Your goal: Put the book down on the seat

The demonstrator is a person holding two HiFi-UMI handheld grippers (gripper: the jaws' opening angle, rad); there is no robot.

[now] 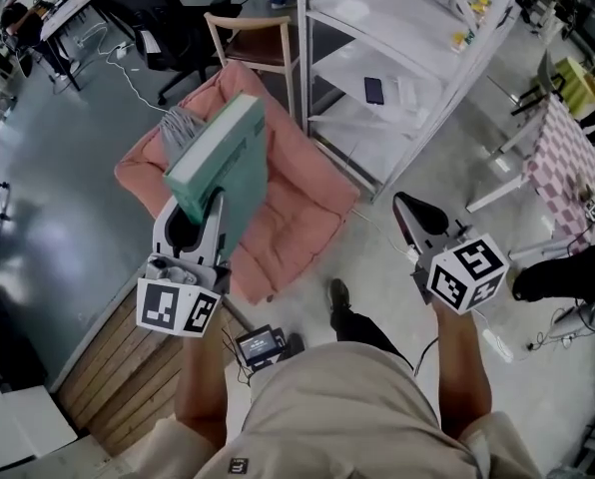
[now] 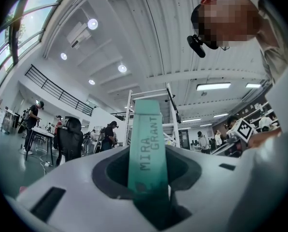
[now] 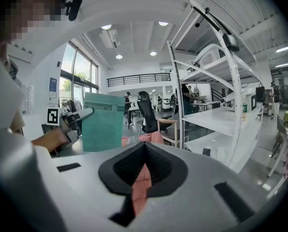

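Note:
A teal book (image 1: 223, 158) stands on edge above the pink cushioned seat (image 1: 302, 203), gripped at its lower edge by my left gripper (image 1: 203, 213). In the left gripper view the book's spine (image 2: 146, 144) rises straight up between the jaws, which are shut on it (image 2: 146, 190). My right gripper (image 1: 414, 213) hangs over the floor to the right of the seat, shut and with nothing in it. The right gripper view looks past its closed jaws (image 3: 143, 166) at the book (image 3: 103, 122) and the pink seat (image 3: 146, 139) beyond.
A grey folded cloth (image 1: 181, 128) lies on the seat's far left. A white shelf unit (image 1: 397, 68) stands just right of the seat, with a wooden chair (image 1: 258, 38) behind. Wooden decking (image 1: 118, 367) is at my left, and a checked tablecloth (image 1: 567, 158) at far right.

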